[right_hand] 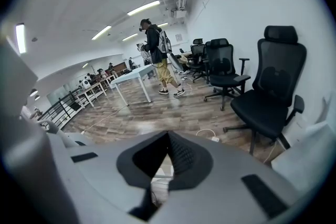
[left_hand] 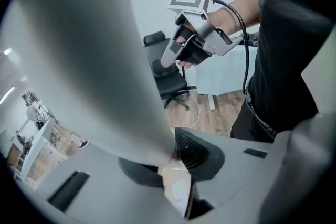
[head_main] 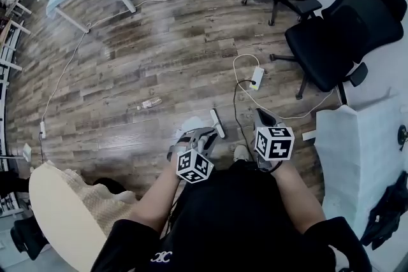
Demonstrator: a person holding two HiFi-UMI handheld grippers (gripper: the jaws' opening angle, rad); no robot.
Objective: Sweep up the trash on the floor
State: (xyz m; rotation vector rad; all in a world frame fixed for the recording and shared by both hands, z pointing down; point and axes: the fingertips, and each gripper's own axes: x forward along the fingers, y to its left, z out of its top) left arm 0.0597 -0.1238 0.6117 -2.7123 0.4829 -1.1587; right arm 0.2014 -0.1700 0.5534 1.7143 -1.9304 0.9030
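Finding: sweeping not begun, as far as can be judged. The trash (head_main: 151,102), a small crumpled clear wrapper, lies loose on the wooden floor (head_main: 159,54) near its middle, ahead and to the left of both grippers and well apart from them. No gathered pile or dustpan is visible. The left gripper (left_hand: 170,157) has its jaws drawn close. A broad, blurred grey shaft (left_hand: 94,60) runs down to their tips and appears to be pinched there, probably the handle of a sweeping tool, though its working end cannot be seen. The right gripper (right_hand: 167,139) has its pads meeting at the tips with nothing between them, and points out over the floor toward the office chairs (right_hand: 273,97). Outstanding: reach the wrapper, sweep it and collect it.
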